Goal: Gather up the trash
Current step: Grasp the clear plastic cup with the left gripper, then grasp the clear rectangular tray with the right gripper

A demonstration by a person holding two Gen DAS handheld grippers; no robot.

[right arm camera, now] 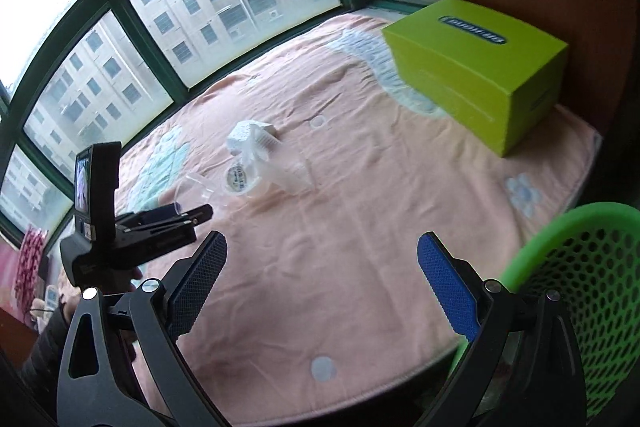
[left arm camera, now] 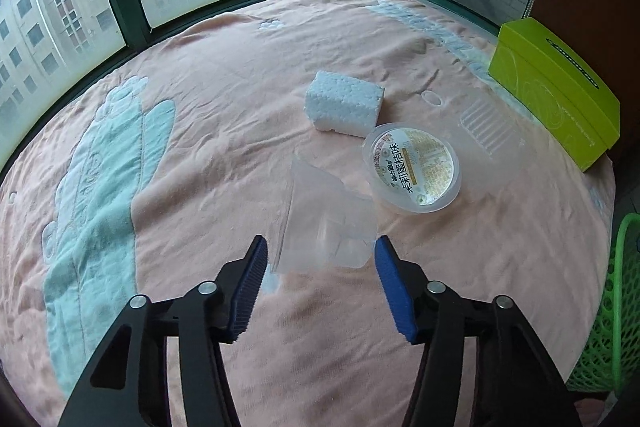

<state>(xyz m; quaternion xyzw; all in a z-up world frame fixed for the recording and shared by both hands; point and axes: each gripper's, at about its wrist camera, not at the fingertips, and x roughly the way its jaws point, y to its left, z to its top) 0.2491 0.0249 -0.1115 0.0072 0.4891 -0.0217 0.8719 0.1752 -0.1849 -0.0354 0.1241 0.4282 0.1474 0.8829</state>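
Trash lies loose on a pink blanket spread beneath a window: a clear plastic piece [left arm camera: 326, 223], a round lidded cup [left arm camera: 412, 169] and a white foam block [left arm camera: 344, 105]. The left claw [left arm camera: 320, 267] stands partly spread with the clear plastic piece between its blue pads [left arm camera: 252, 283]; in the left wrist view the pads look to sit just short of the piece's edges, so I judge nothing is gripped yet. The cup sits just right of the piece and a little farther, with the foam block beyond, close behind the cup. The right claw [right arm camera: 322, 267] hangs wide and bare over the near part of the blanket [right arm camera: 360, 227], well apart from the trash. A green mesh basket [right arm camera: 580, 291] stands at the near right, off the blanket's edge, the likely place for the trash. A lime green box [right arm camera: 476, 67] rests at the far right.

Risks from here: the clear piece is thin and springy, so a squeeze may buckle it and let it pop out sideways. If the pads come down too low they may pinch the soft blanket and drag it, shifting the cup and foam. A swing toward the basket could also knock the cup, which lies right beside the path.
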